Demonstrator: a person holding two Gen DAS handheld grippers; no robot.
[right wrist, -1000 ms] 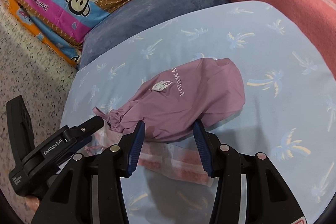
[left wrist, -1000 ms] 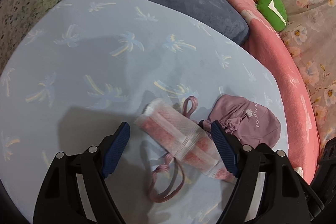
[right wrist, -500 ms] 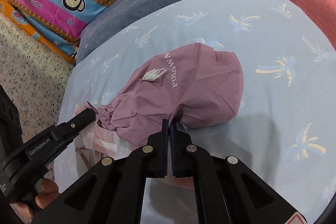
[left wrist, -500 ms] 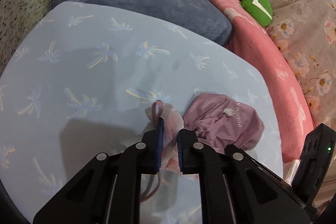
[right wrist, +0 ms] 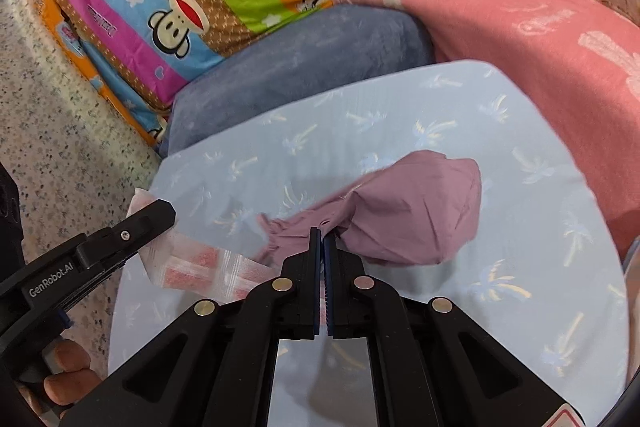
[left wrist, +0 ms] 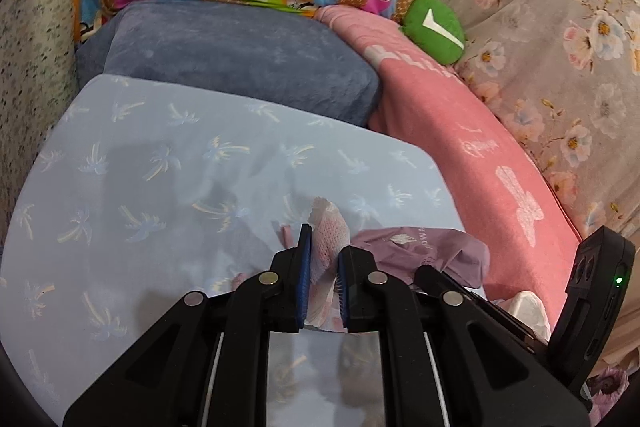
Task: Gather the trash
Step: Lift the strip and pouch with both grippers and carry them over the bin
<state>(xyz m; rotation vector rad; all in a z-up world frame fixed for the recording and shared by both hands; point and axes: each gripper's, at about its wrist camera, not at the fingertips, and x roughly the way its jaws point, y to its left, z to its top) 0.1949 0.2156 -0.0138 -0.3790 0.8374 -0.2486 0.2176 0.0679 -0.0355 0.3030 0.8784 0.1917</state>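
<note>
Both jaws pinched: wrapper (left wrist: pixel 326 245), purple pouch (right wrist: pixel 412 211).

Your right tongs (right wrist: pixel 322 241) pinch the mauve pouch (right wrist: pixel 404 211) near its gathered neck, its body sagging over the blue palm-print sheet (right wrist: pixel 520 267). At left, your left tongs (right wrist: pixel 120 241) clamp the pink-and-white wrapper (right wrist: pixel 208 267).

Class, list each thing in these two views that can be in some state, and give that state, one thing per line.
Left gripper: shut on the wrapper.
Right gripper: shut on the pouch.
Wrapper: crumpled, pinched between the left fingers, held up.
Pouch: drawstring mouth gathered shut, pinched near the neck, body sagging toward the sheet.
Sheet: spread flat.
Blanket: lying bunched beside the sheet.
</note>
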